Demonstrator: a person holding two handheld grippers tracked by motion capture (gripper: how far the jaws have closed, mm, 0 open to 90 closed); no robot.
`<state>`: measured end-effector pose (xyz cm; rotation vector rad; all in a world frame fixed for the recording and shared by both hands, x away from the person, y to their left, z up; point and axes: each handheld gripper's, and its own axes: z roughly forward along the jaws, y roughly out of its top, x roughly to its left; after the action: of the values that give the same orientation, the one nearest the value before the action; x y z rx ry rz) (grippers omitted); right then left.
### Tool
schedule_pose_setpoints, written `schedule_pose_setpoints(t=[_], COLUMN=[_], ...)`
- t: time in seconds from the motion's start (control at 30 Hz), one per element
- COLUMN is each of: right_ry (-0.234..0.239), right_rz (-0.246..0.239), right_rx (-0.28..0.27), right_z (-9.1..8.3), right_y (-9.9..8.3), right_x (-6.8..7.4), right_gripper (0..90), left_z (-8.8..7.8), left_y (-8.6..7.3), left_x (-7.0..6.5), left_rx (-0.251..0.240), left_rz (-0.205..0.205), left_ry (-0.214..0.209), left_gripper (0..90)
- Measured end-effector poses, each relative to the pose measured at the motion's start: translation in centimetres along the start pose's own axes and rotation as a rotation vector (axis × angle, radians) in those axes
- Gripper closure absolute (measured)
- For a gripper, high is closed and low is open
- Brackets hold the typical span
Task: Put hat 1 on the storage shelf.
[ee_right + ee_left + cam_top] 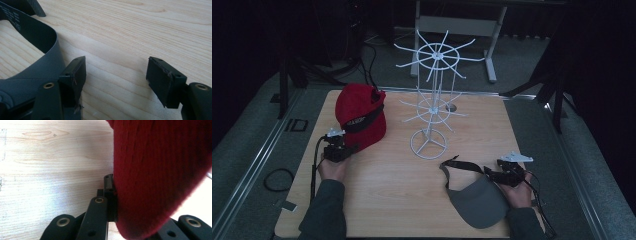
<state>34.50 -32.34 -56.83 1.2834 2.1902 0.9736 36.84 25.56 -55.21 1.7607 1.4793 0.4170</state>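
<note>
- High view: red cap (360, 116) sits at the far left of the bench (402, 200), beside a white wire rack (432, 95). Left hand-held gripper (348, 150) meets the cap's near edge; forearm comes in low and straight, wrist level. Grey visor (477, 200) lies near right, strap curling toward the rack's base. Right hand-held gripper (492, 175) rests at the visor's brim edge, hand low on the bench.
- Left gripper view: jaws pinched tight on the red cap (160, 170), cloth edge clamped between them. Fabric looks soft and light; likely to sag, so the stiffer brim or rim seems the better hold.
- Right gripper view: jaws spread wide, nothing between them, bare wood below. Grey visor (37, 67) strap touches the outside of one jaw; thin, springy band, light, probably slippery.
</note>
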Motion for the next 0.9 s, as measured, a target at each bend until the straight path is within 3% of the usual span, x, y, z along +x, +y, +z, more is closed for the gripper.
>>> schedule_pose_setpoints(t=[0.43, 0.9], right_ry=[0.0, 0.0], right_rz=[0.0, -0.002], right_rx=[0.0, 0.0], right_z=[0.0, 0.0], right_y=[0.0, 0.0], right_x=[0.0, 0.0], right_gripper=[32.1, 32.0], left_z=[-1.0, -2.3], left_y=[0.5, 1.6], left_x=[-0.3, -0.7], left_rx=[-0.072, -0.098], left_rz=[0.012, 0.044], left_ry=[0.005, 0.009], left_gripper=[86.3, 86.2])
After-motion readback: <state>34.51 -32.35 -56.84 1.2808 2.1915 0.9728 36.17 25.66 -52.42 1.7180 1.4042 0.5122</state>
